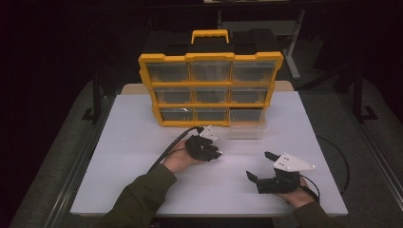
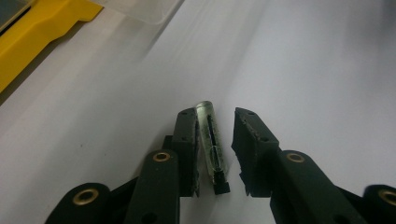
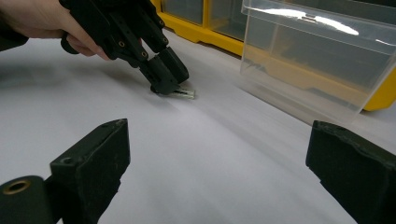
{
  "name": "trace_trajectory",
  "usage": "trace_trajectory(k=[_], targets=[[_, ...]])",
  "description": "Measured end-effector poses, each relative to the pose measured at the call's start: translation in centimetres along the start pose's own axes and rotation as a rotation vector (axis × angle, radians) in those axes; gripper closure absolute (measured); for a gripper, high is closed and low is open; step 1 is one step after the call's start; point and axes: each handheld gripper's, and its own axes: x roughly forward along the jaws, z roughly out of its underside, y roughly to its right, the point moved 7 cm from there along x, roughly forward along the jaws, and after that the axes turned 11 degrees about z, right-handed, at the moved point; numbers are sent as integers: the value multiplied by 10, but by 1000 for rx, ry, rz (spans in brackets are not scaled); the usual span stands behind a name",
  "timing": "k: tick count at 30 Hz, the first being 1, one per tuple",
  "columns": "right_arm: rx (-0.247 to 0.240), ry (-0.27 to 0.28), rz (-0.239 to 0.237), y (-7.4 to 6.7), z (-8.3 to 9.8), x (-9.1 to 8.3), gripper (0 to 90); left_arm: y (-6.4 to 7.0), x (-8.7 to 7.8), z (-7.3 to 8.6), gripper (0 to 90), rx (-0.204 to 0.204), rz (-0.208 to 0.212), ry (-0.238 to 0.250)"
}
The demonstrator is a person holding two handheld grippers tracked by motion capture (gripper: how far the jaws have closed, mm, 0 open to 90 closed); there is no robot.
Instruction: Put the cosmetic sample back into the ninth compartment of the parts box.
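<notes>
the left gripper (image 2: pixel 215 140) has its jaws narrowed around a small clear glass tube with a black end (image 2: pixel 211 140) lying on the white table (image 2: pixel 303 70); one pad touches it, the other stands just off. judged best: close squarely along the tube's length, gently, before lifting. the right gripper (image 3: pixel 219 172) waits with jaws wide and empty, near the pulled-out clear plastic drawer (image 3: pixel 322 60).

The yellow plastic drawer cabinet (image 1: pixel 210 90) stands at the white table's (image 1: pixel 142 190) far edge; the clear plastic drawer (image 1: pixel 246 130) sits before it, the small clear tube (image 2: pixel 211 142), seemingly glass, lies nearer
</notes>
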Motion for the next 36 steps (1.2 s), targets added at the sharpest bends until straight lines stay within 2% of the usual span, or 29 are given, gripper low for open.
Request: trace_trajectory(k=[2, 3, 5, 13, 14, 22, 26, 28, 30, 31, 35, 36], targets=[[1, -1, 1, 0, 0, 0, 55, 2, 2, 0, 725, -12, 2, 9], [1, -1, 0, 0, 0, 0, 55, 4, 5, -3, 731, -43, 3, 48], [2, -1, 0, 0, 0, 0, 55, 5, 7, -3, 742, -73, 4, 56], [1, -2, 0, 0, 0, 0, 55, 4, 9, -1, 786, -69, -4, 41], [1, -2, 0, 0, 0, 0, 55, 4, 8, 0, 786, -57, -7, 20], [0, 1, -1, 1, 0, 0, 55, 4, 10, 0, 801, -80, -7, 32], [0, 1, -1, 1, 0, 0, 55, 4, 9, 0, 805, -70, -5, 18], [0, 0, -1, 1, 0, 0, 55, 4, 10, -1, 807, -86, -5, 39], [-6, 1, -2, 1, 0, 0, 55, 3, 7, 1, 809, -69, 3, 12], [-6, 1, -2, 1, 0, 0, 55, 4, 9, 0, 809, -90, 3, 37], [-4, 1, -2, 1, 0, 0, 55, 3, 8, 0, 809, -90, 4, 32], [-6, 1, -3, 1, 0, 0, 55, 2, 5, 2, 809, -69, 6, 2]])
